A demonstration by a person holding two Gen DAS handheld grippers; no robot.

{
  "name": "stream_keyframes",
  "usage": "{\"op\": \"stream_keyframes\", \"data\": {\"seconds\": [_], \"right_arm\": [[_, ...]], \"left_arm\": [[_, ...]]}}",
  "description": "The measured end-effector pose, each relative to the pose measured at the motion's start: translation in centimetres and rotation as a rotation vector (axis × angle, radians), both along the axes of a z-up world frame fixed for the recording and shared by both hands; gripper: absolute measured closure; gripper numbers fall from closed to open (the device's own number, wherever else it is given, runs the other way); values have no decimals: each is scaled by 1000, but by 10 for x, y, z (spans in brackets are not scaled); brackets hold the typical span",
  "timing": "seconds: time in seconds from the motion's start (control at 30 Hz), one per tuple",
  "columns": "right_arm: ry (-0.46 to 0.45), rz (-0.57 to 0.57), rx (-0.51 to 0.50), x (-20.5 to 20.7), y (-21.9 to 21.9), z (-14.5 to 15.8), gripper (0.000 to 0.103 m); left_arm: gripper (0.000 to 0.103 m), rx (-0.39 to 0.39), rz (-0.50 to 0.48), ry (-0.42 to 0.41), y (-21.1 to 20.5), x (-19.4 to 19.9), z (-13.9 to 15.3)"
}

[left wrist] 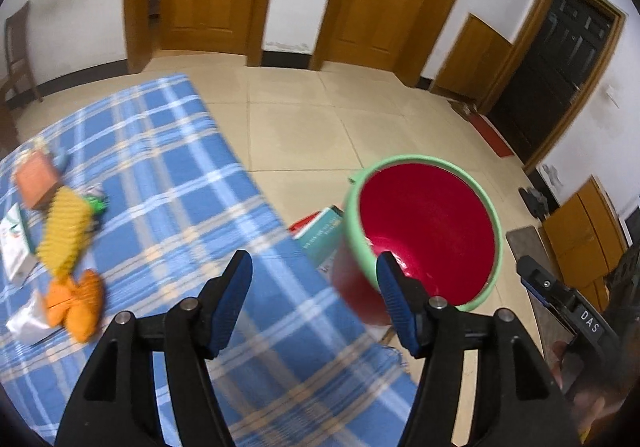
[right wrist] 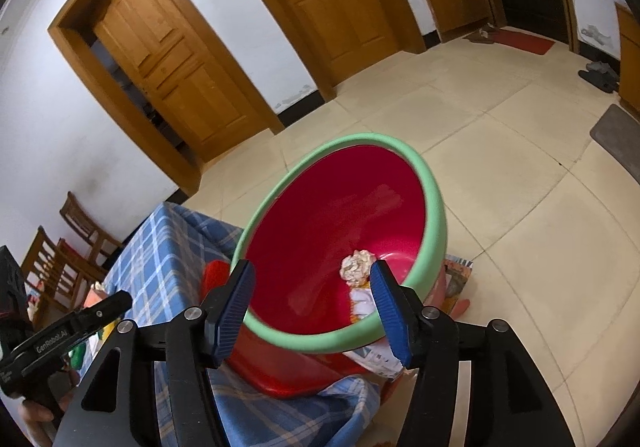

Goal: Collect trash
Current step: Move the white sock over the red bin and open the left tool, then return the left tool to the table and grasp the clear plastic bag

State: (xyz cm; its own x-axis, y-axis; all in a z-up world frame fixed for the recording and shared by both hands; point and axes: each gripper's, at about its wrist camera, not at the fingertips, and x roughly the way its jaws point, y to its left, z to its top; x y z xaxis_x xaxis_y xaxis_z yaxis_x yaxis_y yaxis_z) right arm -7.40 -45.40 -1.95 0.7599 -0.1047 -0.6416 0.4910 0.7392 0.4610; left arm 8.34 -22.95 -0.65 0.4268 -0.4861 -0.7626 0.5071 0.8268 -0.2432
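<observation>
Trash on the blue plaid tabletop [left wrist: 168, 167] lies well to the left of the red bucket [right wrist: 332, 215] with its smooth green rim: a ribbed yellow wrapper [left wrist: 66, 231], an orange one [left wrist: 78, 305], a crinkled silver pouch [left wrist: 26, 321]. A crumpled paper ball [right wrist: 357, 267] already sits inside the bucket. Both the left gripper [left wrist: 314, 303] and right gripper [right wrist: 312, 311] show jaws apart and empty, so I'd judge a drop done; next calls for reaching back over the cloth.

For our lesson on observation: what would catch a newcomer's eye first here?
The red bucket with a green rim dominates, standing beside the blue plaid cloth. A crumpled paper ball lies inside it. On the cloth, a yellow ridged wrapper and an orange one stand out.
</observation>
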Motion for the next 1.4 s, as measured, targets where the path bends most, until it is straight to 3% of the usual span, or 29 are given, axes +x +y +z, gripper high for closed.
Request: {"op": "stream_keyframes", "data": {"seconds": [0.5,0.97,1.23,1.4], "right_arm": [[7,106,-11,16,39,4,41],[32,180,-46,27,74,9,41],[45,209,-59,31,92,12,41],[53,220,-73,33,101,14,41]], "left_arm": [[37,72,208,-30,103,15,-2],[37,195,359,-37,190,25,-20],[37,274,337,-63,203,35,-35],[37,277,297,-34,205,39,-46]]}}
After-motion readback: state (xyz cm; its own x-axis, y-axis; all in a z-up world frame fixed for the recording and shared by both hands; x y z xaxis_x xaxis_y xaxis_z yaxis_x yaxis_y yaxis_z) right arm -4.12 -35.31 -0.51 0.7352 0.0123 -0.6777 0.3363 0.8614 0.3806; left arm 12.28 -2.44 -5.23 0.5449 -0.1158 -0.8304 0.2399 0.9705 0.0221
